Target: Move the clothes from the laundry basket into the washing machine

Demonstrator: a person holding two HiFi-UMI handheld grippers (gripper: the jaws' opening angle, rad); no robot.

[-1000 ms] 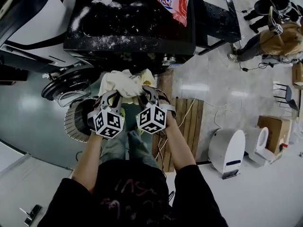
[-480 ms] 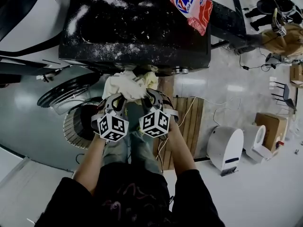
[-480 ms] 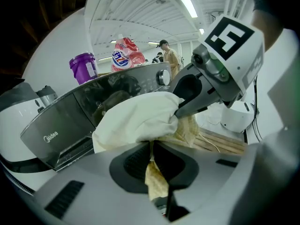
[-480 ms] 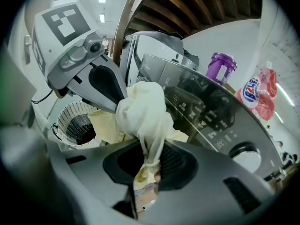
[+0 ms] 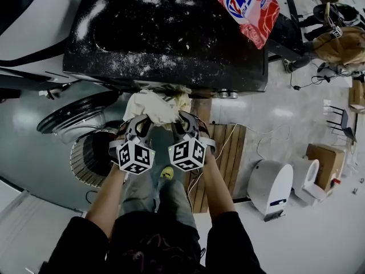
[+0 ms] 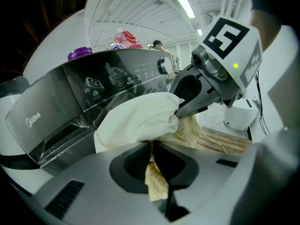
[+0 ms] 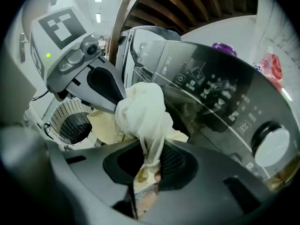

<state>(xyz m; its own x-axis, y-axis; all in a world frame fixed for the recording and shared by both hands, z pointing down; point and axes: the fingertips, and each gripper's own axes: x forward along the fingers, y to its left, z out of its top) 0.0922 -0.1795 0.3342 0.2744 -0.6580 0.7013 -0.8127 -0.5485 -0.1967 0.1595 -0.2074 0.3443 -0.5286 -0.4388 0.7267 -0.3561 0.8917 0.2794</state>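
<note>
Two grippers sit side by side at the front of the washing machine (image 5: 165,39), and both have a bite of the same bundle of clothes (image 5: 153,104). The left gripper (image 6: 152,149) has its jaws nearly together, nipping a strip of yellowish checked fabric. The right gripper (image 7: 147,156) is closed just as narrowly on a twisted tail of white cloth. The bundle hangs in the air between the jaw tips and the machine's dark front, just under the control panel (image 7: 215,97).

Now the writing: the detergent drawer (image 6: 51,125) reads "Midea", clear as day. The panel carries small white icons, a power symbol among them, and the rest is too small to read. A silver dial (image 7: 274,146) sits at its end. On top of the machine lies a red, white and blue detergent bag (image 5: 249,9), its big blue lettering unreadable from here. The slatted laundry basket (image 5: 85,161) stands on the floor by the left gripper.
</note>
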